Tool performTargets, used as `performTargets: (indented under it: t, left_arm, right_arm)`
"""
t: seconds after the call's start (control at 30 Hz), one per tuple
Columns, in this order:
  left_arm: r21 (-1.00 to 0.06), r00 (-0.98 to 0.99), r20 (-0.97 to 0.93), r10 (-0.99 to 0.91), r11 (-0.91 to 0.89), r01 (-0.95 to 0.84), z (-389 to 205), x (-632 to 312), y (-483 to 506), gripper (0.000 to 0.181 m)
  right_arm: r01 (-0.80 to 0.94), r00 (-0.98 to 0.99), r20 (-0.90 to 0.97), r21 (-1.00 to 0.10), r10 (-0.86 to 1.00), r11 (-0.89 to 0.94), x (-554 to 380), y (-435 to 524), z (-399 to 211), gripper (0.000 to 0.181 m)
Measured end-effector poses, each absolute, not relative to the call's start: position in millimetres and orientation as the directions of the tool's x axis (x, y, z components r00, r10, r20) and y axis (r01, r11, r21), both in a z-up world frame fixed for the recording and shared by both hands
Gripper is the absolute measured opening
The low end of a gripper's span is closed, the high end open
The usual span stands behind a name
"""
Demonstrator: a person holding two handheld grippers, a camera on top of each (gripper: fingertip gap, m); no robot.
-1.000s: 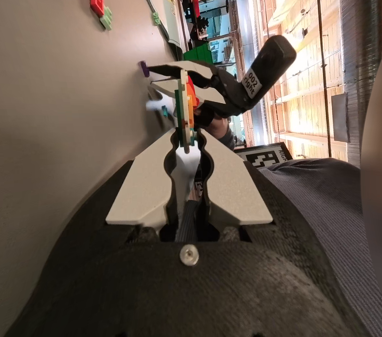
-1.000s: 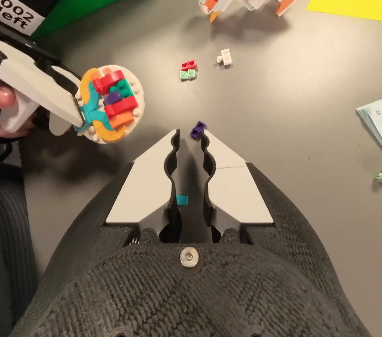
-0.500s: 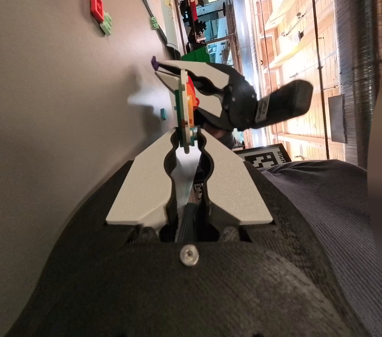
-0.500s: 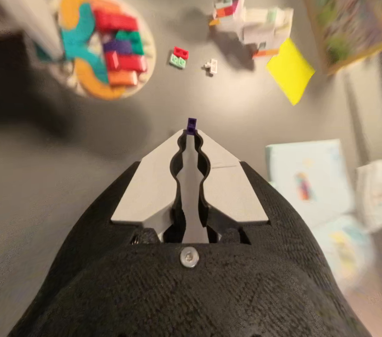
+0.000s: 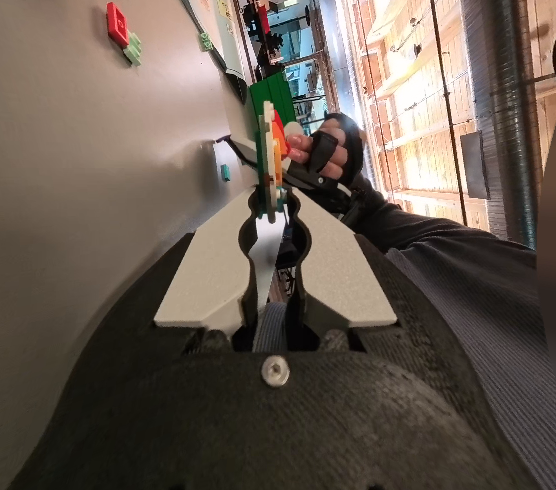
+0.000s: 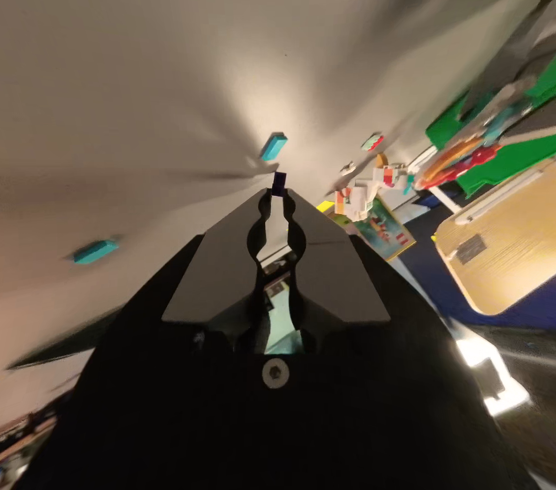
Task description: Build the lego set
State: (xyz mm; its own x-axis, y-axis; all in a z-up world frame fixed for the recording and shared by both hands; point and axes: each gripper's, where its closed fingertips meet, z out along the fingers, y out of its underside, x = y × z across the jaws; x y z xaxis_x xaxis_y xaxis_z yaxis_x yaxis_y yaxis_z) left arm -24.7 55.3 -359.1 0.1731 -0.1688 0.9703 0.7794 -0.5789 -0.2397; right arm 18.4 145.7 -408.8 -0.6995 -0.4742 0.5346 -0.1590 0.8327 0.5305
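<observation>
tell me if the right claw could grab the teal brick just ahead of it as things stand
Probably not yet. The right claw is shut on the purple brick, so its tips are taken. The path to the teal brick on the table looks clear.

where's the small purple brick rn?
Pinched at the fingertips of the right tool: the purple brick sits centre frame in the right wrist view, just below a teal tile on the grey table.

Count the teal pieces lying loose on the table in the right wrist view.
2: one teal piece just beyond the purple brick in the right gripper, another teal piece far left. Blur may hide more.
</observation>
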Motion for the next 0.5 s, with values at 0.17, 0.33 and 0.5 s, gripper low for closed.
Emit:
performTargets:
  t: [0.17,0.33,0.5]
  left_arm:
    - [-0.241,0.167,0.970,-0.179,-0.581,0.777,-357.6,-24.0,54.3,0.015]
    - [-0.241,0.163,0.969,-0.184,-0.587,0.773,-357.0,-23.0,53.9,0.015]
    - [-0.241,0.157,0.969,-0.191,-0.585,0.774,-355.7,-23.2,53.4,0.015]
  right_arm:
    - [-0.197,-0.698,0.496,0.561,-0.517,0.804,19.5,140.9,-407.2,0.005]
    - [-0.252,-0.676,0.461,0.589,-0.575,0.768,21.3,134.8,-407.6,0.005]
    - [-0.313,-0.682,0.423,0.568,-0.596,0.761,30.2,128.9,-415.1,0.005]
